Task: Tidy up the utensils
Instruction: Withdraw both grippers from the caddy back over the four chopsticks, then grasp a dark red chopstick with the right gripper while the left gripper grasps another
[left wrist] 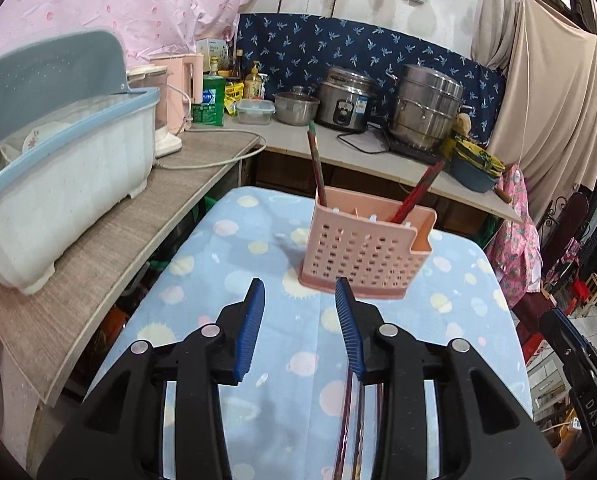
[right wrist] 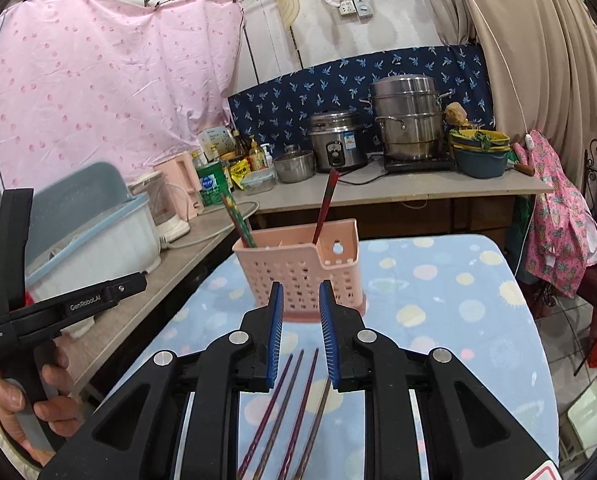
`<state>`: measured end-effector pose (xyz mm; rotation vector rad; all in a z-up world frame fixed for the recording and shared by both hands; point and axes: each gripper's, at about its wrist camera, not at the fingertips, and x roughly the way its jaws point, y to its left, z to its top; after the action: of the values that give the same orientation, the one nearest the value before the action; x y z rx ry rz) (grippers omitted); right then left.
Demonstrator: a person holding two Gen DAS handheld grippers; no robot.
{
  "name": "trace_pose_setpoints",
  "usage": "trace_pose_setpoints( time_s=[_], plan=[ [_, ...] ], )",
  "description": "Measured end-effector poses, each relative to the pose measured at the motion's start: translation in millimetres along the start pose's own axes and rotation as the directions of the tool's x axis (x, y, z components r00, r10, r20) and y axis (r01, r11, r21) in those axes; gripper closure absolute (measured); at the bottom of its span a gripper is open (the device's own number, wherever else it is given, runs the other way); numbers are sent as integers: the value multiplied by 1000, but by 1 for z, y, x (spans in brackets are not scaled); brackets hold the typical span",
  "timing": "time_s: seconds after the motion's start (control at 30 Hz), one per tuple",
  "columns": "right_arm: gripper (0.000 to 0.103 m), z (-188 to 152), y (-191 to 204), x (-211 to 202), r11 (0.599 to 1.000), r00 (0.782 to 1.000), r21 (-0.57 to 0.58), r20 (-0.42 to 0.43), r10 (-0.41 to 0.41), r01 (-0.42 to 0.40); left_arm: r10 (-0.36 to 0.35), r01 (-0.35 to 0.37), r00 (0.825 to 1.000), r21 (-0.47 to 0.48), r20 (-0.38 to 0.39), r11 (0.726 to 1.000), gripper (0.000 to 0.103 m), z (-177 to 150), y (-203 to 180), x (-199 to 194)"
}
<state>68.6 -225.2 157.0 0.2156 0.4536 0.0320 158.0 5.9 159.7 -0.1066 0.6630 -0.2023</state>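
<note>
While both claws gape empty, pink holder (right wrist: 298,276) ahead, chopsticks (right wrist: 294,408) below right claw (right wrist: 300,300), left claw (left wrist: 300,300).

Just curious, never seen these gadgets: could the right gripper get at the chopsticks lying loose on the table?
Probably yes. The right gripper is open, with the loose chopsticks lying just below its fingers and nothing between them.

Black tool (right wrist: 301,312) bodies with blue ribbed pads (right wrist: 275,336) and silver screws (right wrist: 238,337) are seen; "GenRobot.AI" is printed lower left.
</note>
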Motion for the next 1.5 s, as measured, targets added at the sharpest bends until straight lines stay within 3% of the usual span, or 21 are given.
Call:
trace_pose_setpoints(
  time_s=[0.33, 0.67, 1.03, 1.13, 1.2, 1.5],
  plan=[
    [84, -59, -3, -7, 999, 994, 25, -104, -19, 22, 10, -8, 994, 19, -111, 1000, 67, -67, 9, 8],
    [84, -124, -4, 6, 998, 973, 46, -229, -28, 40, 14, -16, 973, -3, -230, 1000, 67, -132, 21, 25],
    [84, -161, 4, 25, 999, 947, 39, -319, -22, 37, -10, 15, 959, 17, -285, 1000, 67, -165, 13, 26],
    [84, -166, 7, 32, 999, 941, 26, -337, -33, 45, -19, 27, 956, 25, -291, 999, 63, -170, 10, 26],
    [84, -169, 7, 36, 998, 936, 26, -349, -39, 51, -24, 34, 956, 29, -293, 999, 54, -173, 8, 26],
    [85, -177, 11, 49, 997, 916, -4, -394, -68, 73, -47, 63, 951, 42, -306, 997, 50, -180, -1, 27]
  ],
)
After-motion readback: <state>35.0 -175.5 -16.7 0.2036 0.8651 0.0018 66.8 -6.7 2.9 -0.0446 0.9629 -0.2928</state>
